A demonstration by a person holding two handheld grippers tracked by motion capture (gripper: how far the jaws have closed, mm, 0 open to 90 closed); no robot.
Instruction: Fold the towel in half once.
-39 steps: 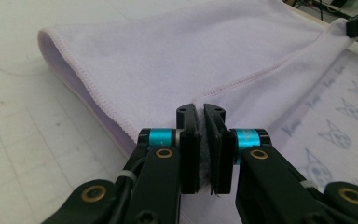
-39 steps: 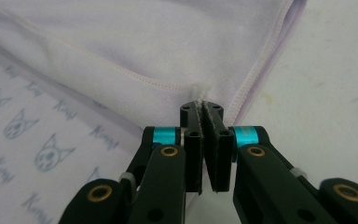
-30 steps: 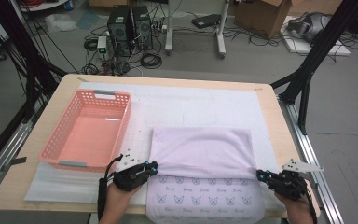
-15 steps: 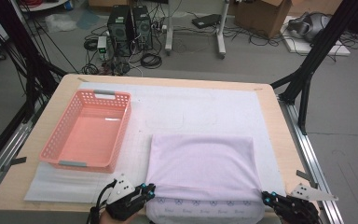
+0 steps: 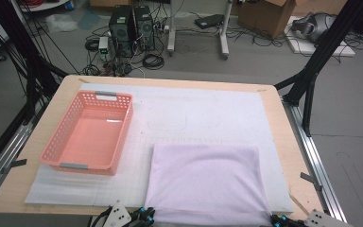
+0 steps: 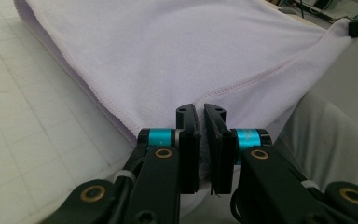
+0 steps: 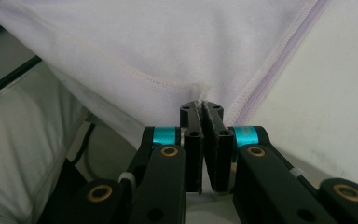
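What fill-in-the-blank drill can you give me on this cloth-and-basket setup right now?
1. Both tools, left tool and right tool, are shut on the folded lilac fleece cloth at its ____ edge.
2. The pink perforated plastic basket is ____ inside.
3. In the high view the basket sits to the ____ of the cloth.

Missing words: near; empty; left

The high view looks forward and down over the tabletop point(image 5: 283, 142). Both gripper views sit close against the lilac cloth point(image 5: 205, 182), which all three views share.
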